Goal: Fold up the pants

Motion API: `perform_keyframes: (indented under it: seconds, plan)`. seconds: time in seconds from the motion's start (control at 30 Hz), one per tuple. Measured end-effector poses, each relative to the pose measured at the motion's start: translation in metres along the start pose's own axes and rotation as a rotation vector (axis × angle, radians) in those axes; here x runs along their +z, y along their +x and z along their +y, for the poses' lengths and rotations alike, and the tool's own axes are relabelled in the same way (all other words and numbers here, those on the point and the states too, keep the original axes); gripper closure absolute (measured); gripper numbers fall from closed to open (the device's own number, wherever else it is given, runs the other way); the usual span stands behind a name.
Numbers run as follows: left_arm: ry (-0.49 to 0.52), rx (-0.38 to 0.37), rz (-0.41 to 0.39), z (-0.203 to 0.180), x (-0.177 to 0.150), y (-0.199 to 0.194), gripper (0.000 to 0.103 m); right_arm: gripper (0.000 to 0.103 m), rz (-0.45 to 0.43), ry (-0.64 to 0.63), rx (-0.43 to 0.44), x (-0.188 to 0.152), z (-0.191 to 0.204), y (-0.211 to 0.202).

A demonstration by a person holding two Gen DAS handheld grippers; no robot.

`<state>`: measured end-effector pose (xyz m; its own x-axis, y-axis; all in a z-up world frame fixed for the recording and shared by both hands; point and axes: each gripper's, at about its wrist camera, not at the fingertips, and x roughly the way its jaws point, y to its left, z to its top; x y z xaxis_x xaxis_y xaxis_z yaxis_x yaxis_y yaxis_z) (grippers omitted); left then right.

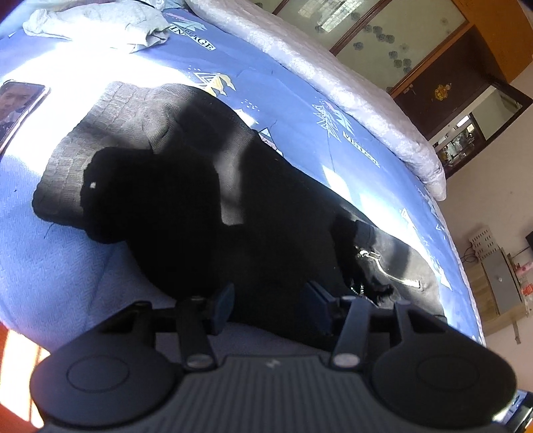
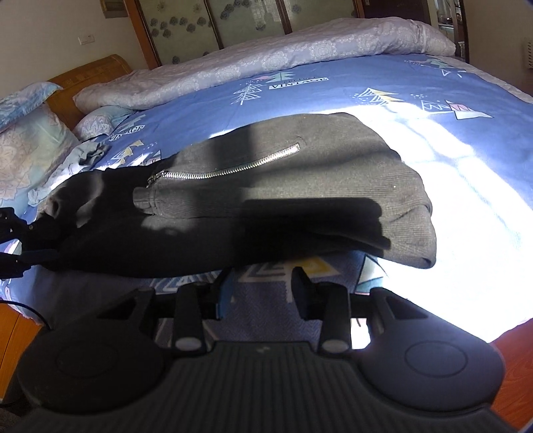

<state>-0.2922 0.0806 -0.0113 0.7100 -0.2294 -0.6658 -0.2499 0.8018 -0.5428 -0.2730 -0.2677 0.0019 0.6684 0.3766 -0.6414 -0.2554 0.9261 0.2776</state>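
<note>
On blue bedsheet [image 2: 366,80], folded dark pants [image 2: 266,200], seemingly doubled.

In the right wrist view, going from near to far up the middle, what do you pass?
right gripper → dark pants with a silver zipper → blue patterned bedsheet → rolled pale quilt → wood-framed glass panels.
</note>
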Motion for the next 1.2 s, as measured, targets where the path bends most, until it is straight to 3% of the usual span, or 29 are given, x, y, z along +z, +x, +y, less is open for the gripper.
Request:
perform_keyframes:
  seconds: [0.23,0.6,0.73,0.93,1.03,1.1,1.2]
  plan:
    - [-0.001,0.025,0.0,0.004,-0.007,-0.004,0.054,0.063,-0.001,0.051,-0.005,-0.007,-0.004,0.002]
    - [-0.063,0.08,-0.038,0.023,-0.01,-0.027,0.052,0.063,-0.023,0.024,0.017,-0.01,0.008,-0.001]
    - [-0.178,0.088,-0.074,0.05,-0.003,-0.039,0.048,0.063,-0.015,0.007,0.016,-0.012,0.015,0.002]
    - [-0.453,0.044,-0.123,0.102,0.002,-0.045,0.044,0.063,-0.007,0.001,0.012,-0.012,0.018,0.005]
    - [-0.562,0.047,-0.156,0.123,0.0,-0.041,0.036,0.063,-0.003,0.01,0.016,-0.012,0.017,0.005]
    - [-0.625,0.003,-0.182,0.132,0.001,-0.038,0.03,0.063,-0.006,0.018,0.025,-0.01,0.018,0.004]
    - [-0.661,-0.015,-0.207,0.133,0.009,-0.032,0.011,0.063,-0.047,0.024,0.062,0.0,0.019,-0.002]
